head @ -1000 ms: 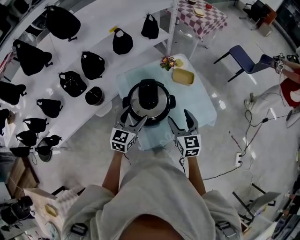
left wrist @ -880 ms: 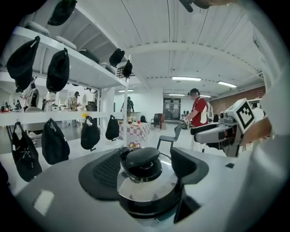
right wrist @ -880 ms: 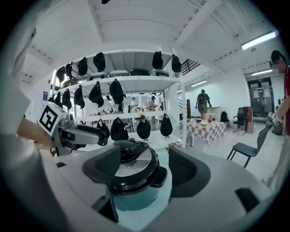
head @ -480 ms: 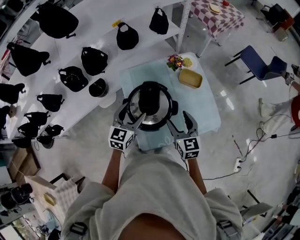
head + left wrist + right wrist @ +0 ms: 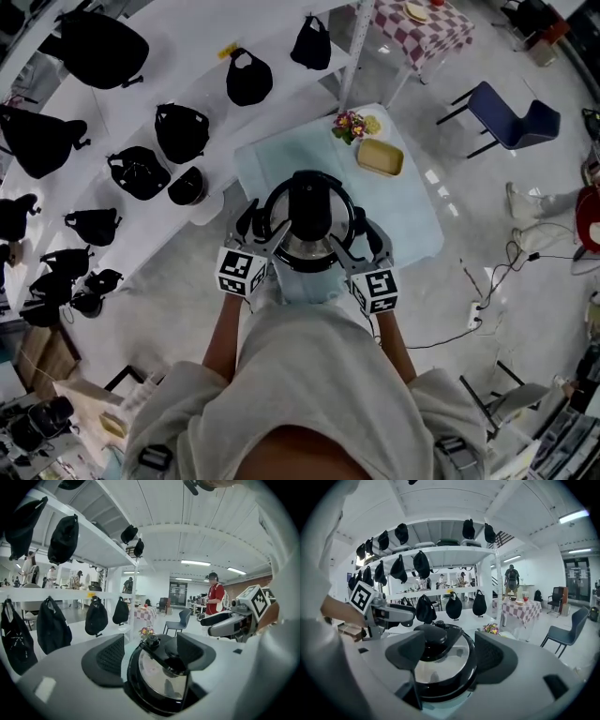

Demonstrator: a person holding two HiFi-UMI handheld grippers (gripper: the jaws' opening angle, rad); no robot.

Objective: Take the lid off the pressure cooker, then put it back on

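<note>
Forward since before, the left hand-held gripper (image 5: pixel 262 228) and right hand-held gripper (image 5: pixel 362 242) now flank the cooker (image 5: pixel 350 208) on the worktop (image 5: pixel 403 211), jaws wide about its seated lid (image 5: pixel 309 199).

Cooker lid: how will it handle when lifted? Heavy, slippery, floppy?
Probably stiff and fairly heavy: the lid looks like polished steel under a chunky black handle. That shiny dome is likely slippery, so the handle seems the safer hold.
</note>
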